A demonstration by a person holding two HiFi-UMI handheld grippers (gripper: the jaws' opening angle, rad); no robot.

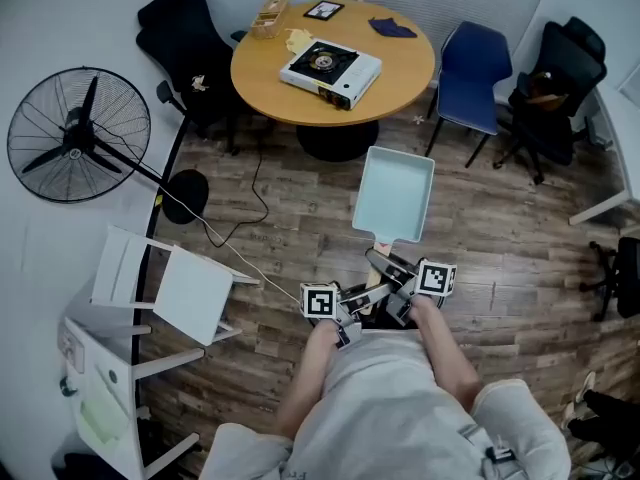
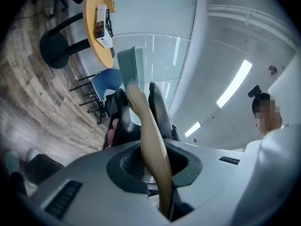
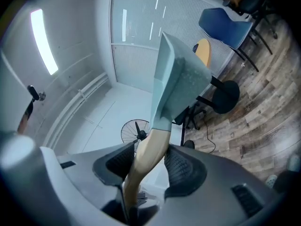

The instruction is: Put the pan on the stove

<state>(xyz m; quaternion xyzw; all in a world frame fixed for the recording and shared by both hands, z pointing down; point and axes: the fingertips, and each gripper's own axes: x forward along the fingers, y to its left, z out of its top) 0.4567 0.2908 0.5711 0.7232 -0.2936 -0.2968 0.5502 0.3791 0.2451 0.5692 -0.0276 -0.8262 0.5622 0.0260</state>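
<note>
A pale blue rectangular pan [image 1: 394,194] hangs above the wooden floor, held by its wooden handle [image 1: 377,280]. Both grippers grasp that handle from the near side. My left gripper [image 1: 358,306] is shut on the handle [image 2: 149,140] close to its end. My right gripper [image 1: 393,276] is shut on the handle [image 3: 149,149] further along, nearer the pan body [image 3: 178,79]. In the left gripper view the right gripper's dark fingers [image 2: 159,108] show ahead on the handle. The white portable stove [image 1: 331,71] sits on the round wooden table [image 1: 400,73], well beyond the pan.
On the table lie a small wooden box [image 1: 268,16], a framed picture [image 1: 323,10] and a dark blue cloth [image 1: 392,28]. A blue chair [image 1: 480,63] and black office chairs [image 1: 185,38] flank it. A standing fan [image 1: 80,133], a floor cable [image 1: 240,243] and white furniture [image 1: 165,288] stand left.
</note>
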